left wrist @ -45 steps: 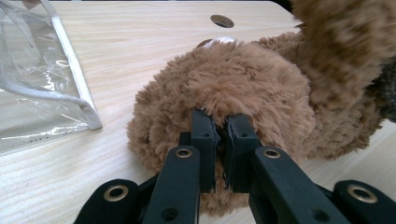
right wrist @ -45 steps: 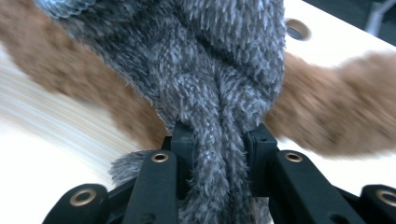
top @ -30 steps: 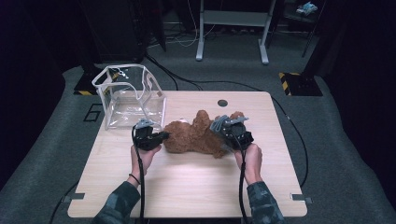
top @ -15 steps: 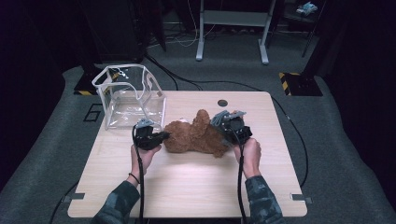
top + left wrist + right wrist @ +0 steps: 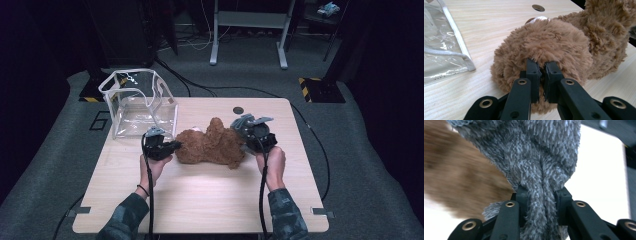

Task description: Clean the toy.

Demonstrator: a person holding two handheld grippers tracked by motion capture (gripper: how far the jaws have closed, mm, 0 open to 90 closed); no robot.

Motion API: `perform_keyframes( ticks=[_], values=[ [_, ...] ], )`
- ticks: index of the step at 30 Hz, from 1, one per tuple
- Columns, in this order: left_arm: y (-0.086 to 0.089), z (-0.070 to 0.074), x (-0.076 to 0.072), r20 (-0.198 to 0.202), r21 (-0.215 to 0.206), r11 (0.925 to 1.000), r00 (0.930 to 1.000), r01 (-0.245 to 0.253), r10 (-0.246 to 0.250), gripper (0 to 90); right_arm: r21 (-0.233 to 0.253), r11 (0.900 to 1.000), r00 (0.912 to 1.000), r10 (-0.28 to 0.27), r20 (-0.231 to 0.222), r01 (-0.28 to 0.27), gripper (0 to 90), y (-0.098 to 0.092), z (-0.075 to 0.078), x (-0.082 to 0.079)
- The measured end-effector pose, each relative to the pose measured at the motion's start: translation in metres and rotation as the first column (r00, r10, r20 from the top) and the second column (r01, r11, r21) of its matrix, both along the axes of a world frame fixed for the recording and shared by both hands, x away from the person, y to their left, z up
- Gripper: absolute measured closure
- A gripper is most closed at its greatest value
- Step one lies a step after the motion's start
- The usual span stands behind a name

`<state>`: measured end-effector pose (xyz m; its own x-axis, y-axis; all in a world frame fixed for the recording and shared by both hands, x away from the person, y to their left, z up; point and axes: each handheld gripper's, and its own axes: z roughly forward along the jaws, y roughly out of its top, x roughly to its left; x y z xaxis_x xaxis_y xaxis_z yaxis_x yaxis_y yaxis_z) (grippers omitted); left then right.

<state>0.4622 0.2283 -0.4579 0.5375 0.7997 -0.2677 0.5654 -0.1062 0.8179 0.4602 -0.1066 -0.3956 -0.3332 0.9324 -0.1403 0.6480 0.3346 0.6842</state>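
A brown plush toy (image 5: 210, 145) lies in the middle of the wooden table (image 5: 200, 200). My left gripper (image 5: 175, 146) is at its left end, and in the left gripper view my left gripper (image 5: 541, 67) is shut on a tuft of the toy's round brown fur (image 5: 554, 42). My right gripper (image 5: 241, 134) is at the toy's right end. In the right gripper view my right gripper (image 5: 541, 192) is shut on a fold of grey fur (image 5: 541, 157), with blurred brown fur (image 5: 456, 177) to its left.
A clear plastic bag (image 5: 140, 102) with white trim stands open at the table's back left; its edge (image 5: 439, 50) lies close to the toy. A round hole (image 5: 238, 110) marks the table's far side. Cables trail on the floor behind.
My right gripper has shifted slightly to the right and away with the grey fur in it. The left gripper and the toy's left end have stayed put.
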Motion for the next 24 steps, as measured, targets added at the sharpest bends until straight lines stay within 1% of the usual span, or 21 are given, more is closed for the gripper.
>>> perform_keyframes(
  ticks=[1, 3, 5, 6, 9, 10, 11, 13, 14, 16, 17, 18, 20, 21, 22, 23, 24],
  values=[
    [0.001, 0.0, 0.0, -0.001, 0.011, 0.9999, 1.0, 0.009, -0.009, 84.1, -0.005, 1.0, 0.9997, 0.023, 0.004, -0.023, 71.1, 0.007, 0.001, 0.001],
    [0.001, 0.001, 0.001, -0.003, 0.009, 0.9999, 0.9999, 0.011, -0.011, 84.1, -0.021, 0.999, 0.9993, 0.038, -0.007, -0.038, 71.1, 0.018, -0.002, 0.004],
    [0.001, 0.001, 0.001, -0.005, 0.006, 0.9999, 0.9999, 0.013, -0.013, 84.0, -0.03, 0.999, 0.9994, 0.03, -0.016, -0.03, 71.1, 0.017, -0.008, 0.009],
    [0.001, 0.001, 0.002, -0.005, 0.008, 0.9999, 0.9999, 0.014, -0.014, 84.0, -0.02, 1.0, 0.9997, 0.008, -0.025, -0.009, 71.2, 0.013, -0.01, 0.012],
    [0.001, 0.001, 0.003, -0.005, 0.007, 0.9999, 0.9999, 0.015, -0.015, 84.0, -0.038, 0.997, 0.9974, -0.062, -0.036, 0.061, 71.3, -0.008, -0.017, 0.019],
    [0.001, 0.0, 0.003, -0.005, 0.002, 0.9999, 0.9999, 0.013, -0.013, 84.0, -0.04, 0.996, 0.9957, -0.083, -0.043, 0.081, 71.2, -0.014, -0.019, 0.02],
    [0.001, 0.0, 0.003, -0.006, 0.001, 0.9999, 0.9999, 0.013, -0.013, 83.9, -0.046, 0.993, 0.9924, -0.11, -0.055, 0.107, 71.2, -0.023, -0.021, 0.022],
    [0.002, 0.0, 0.003, -0.006, 0.002, 0.9999, 0.9999, 0.012, -0.012, 83.6, -0.05, 0.989, 0.9875, -0.143, -0.067, 0.14, 71.2, -0.035, -0.025, 0.023],
    [0.002, 0.0, 0.003, -0.005, 0.002, 0.9999, 0.9999, 0.012, -0.012, 83.2, -0.051, 0.987, 0.9855, -0.155, -0.07, 0.152, 71.2, -0.04, -0.026, 0.021],
    [0.002, 0.0, 0.002, -0.007, 0.001, 1.0, 0.9999, 0.009, -0.009, 80.2, -0.029, 0.988, 0.9865, -0.15, -0.065, 0.149, 71.1, -0.043, -0.026, 0.016],
    [0.002, -0.001, 0.002, -0.005, -0.015, 0.9999, 1.0, -0.002, 0.002, 78.6, -0.026, 0.99, 0.9881, -0.141, -0.063, 0.139, 71.1, -0.042, -0.026, 0.013],
    [0.003, -0.001, 0.001, -0.006, -0.01, 0.9999, 1.0, -0.008, 0.008, 74.7, -0.029, 0.991, 0.9904, -0.129, -0.05, 0.128, 71.0, -0.039, -0.026, 0.009],
    [0.004, -0.002, 0.0, -0.012, -0.012, 0.9998, 0.9998, -0.015, 0.015, 62.5, -0.038, 0.994, 0.9933, -0.108, -0.042, 0.106, 71.0, -0.034, -0.026, 0.006],
    [0.005, -0.004, -0.001, -0.017, -0.004, 0.9998, 0.9997, -0.018, 0.018, 55.5, -0.045, 0.994, 0.9935, -0.105, -0.043, 0.103, 70.9, -0.032, -0.027, 0.006],
    [0.005, -0.005, -0.001, -0.026, -0.002, 0.9999, 0.9996, -0.015, 0.014, 46.6, -0.041, 0.994, 0.9932, -0.107, -0.048, 0.105, 70.9, -0.031, -0.029, 0.008],
    [0.004, -0.006, -0.002, -0.026, 0.005, 0.9999, 0.9996, -0.012, 0.012, 42.1, -0.037, 0.993, 0.9925, -0.11, -0.054, 0.108, 70.8, -0.031, -0.03, 0.008],
    [0.003, -0.009, -0.003, -0.025, 0.019, 0.9998, 0.9996, -0.01, 0.01, 40.6, -0.037, 0.994, 0.9925, -0.109, -0.055, 0.107, 70.8, -0.031, -0.031, 0.009]
  ],
)
